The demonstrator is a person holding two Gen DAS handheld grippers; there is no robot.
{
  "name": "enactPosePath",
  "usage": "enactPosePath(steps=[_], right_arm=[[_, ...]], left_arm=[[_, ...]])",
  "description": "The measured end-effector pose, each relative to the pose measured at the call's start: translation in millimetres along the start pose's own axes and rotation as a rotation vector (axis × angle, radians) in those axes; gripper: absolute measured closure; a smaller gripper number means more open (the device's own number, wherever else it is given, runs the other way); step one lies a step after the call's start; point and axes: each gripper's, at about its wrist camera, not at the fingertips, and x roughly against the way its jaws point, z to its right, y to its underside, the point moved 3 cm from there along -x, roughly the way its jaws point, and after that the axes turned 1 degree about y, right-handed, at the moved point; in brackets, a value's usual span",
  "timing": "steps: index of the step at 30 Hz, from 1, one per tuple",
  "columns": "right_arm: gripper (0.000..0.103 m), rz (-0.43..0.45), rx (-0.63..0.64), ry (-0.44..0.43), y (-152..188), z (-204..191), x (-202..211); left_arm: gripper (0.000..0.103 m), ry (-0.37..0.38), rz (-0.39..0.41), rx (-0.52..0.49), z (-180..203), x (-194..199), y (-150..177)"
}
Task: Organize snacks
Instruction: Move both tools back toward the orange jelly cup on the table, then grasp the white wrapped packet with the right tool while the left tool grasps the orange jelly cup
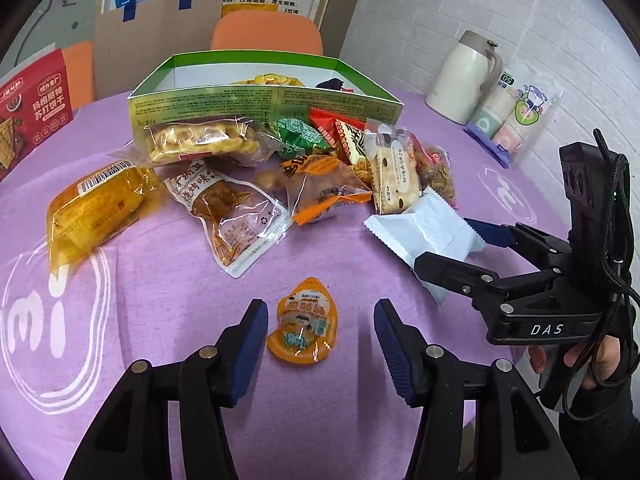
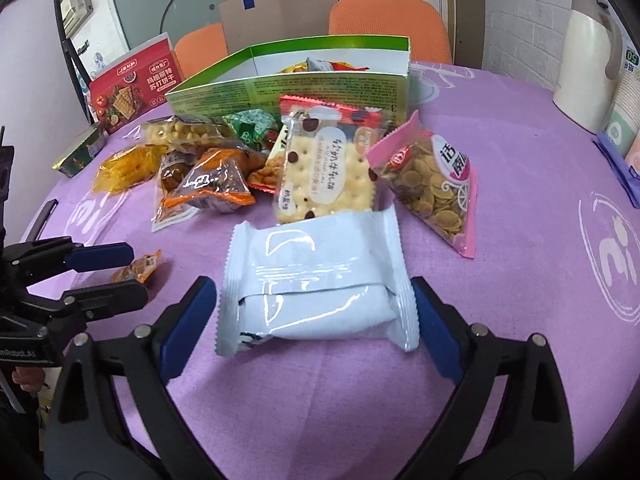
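Left gripper fingers spread around the orange jelly cup; right gripper fingers spread around the white packet.

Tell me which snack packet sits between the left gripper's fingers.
The small orange jelly cup, lying alone on the purple cloth between the open left gripper; every other packet lies farther back, near the green box.

Right hand-held gripper spread wide around the white packet.

Orange jelly cup: lying flat, apart from the pile.
White packet: lying sealed, touching the cracker pack.
Green box: standing open behind the pile.
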Motion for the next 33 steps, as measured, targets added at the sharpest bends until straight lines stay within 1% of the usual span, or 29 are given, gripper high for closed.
enactPosePath(steps=[2,3,4,6,7,8,9,11,13,16,18,20,23,26,30,33], right_arm=[[0.008,-0.003,0.012,0.013,1,-2,-3],[0.01,-0.003,0.007,0.011,1,-2,-3],[0.019,-0.002,0.003,0.004,1,-2,-3],[0.034,0.0,-0.006,0.004,1,-1,-2],[0.037,0.001,-0.009,0.003,1,-1,-1],[0.039,-0.001,-0.003,0.006,1,-2,0],[0.041,0.0,0.004,0.013,1,-4,2],[0.042,0.001,0.004,0.007,2,-7,6],[0.042,0.005,0.002,0.0,3,-10,10],[0.043,0.027,0.0,-0.022,3,-14,26],[0.043,0.054,0.006,-0.035,-1,-18,39],[0.043,0.086,0.016,-0.042,-8,-21,51],[0.043,0.133,0.02,-0.056,-24,-23,64],[0.043,0.166,0.017,-0.069,-44,-23,68],[0.043,0.193,0.033,-0.04,-74,-22,61],[0.043,0.202,-0.001,-0.044,-98,-12,50]], left_arm=[[0.047,0.001,-0.008,0.002,-2,-2,1],[0.047,0.004,-0.011,0.005,-3,-3,1],[0.047,0.005,-0.014,0.008,-4,-4,2],[0.048,0.0,-0.013,0.009,-5,-5,3],[0.049,-0.001,-0.013,0.008,-4,-6,2],[0.053,-0.007,-0.011,0.007,-4,-6,2],[0.062,-0.014,-0.009,0.004,-5,-6,3],[0.08,-0.006,-0.017,0.01,-6,-6,4],[0.081,0.011,-0.017,0.031,-8,-4,5],[0.081,0.011,-0.004,0.032,-8,3,7],[0.081,0.011,0.023,0.026,-7,15,3],[0.081,-0.004,0.056,0.011,-5,28,-6],[0.081,-0.02,0.115,0.0,-6,50,-29],[0.081,-0.041,0.163,-0.003,-10,64,-56],[0.081,-0.083,0.204,-0.005,-17,71,-95],[0.081,-0.089,0.212,0.017,-27,66,-124]])
